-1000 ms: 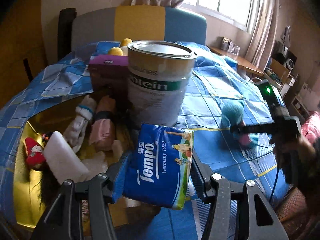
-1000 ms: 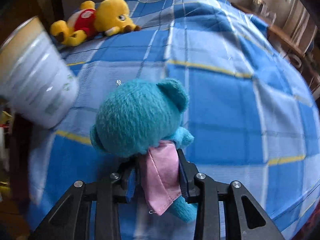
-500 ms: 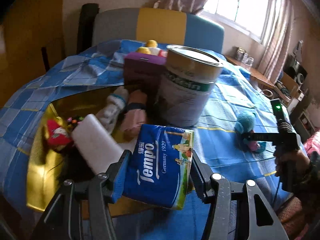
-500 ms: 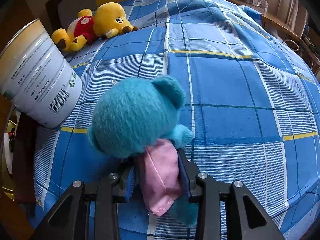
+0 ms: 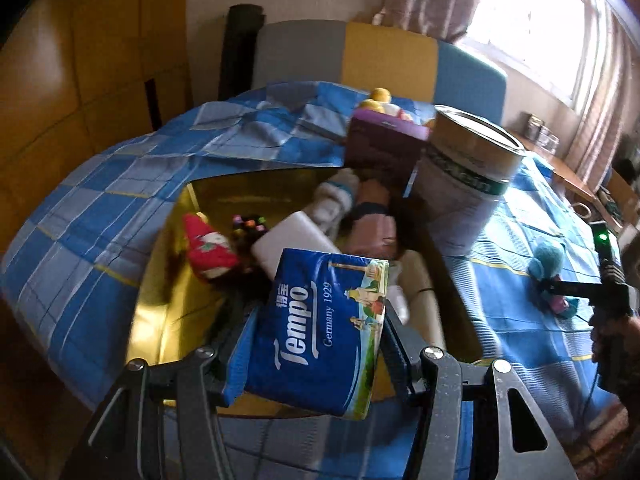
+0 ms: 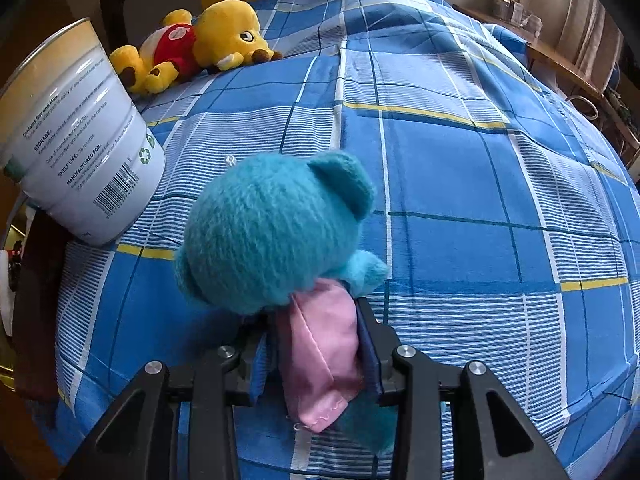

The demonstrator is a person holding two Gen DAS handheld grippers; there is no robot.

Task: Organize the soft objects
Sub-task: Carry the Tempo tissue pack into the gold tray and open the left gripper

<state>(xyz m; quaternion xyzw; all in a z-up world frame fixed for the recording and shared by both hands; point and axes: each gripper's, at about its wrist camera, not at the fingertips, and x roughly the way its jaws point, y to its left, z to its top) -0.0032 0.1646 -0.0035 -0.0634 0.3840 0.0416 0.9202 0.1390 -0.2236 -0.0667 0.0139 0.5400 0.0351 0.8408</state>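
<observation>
Left gripper [image 5: 316, 344] is clamped on a blue pack of tissues [image 5: 320, 328], one pad pressed against each side, and the pack hangs above the near edge of a gold tray [image 5: 168, 304]. The tray sits on a bed with a blue checked sheet [image 5: 92, 248] and holds a red and white soft toy [image 5: 208, 250], a white block [image 5: 288, 236], a rolled striped sock [image 5: 336, 200] and a doll in pink [image 5: 374, 224]; several items overlap and are blurred, so no finer detail can be given. A purple box [image 5: 384, 148] and a large tin [image 5: 468, 184] stand at the tray's far right corner, touching or nearly so. Right gripper [image 6: 312, 344] points down at the sheet and has a teal plush bear [image 6: 272, 232] between its fingers, which close on the bear's body and its pink cloth [image 6: 320, 352]; the jaws are nearly together and the cloth is pinched. The bear lies on the sheet just right of the tin, well apart from the tray. A yellow bear in a red shirt [image 6: 200, 44] lies on the sheet beyond the tin. In the left wrist view, the right gripper, in a person's hand [image 5: 612, 344], shows at the right edge with the teal bear at its tips.
</observation>
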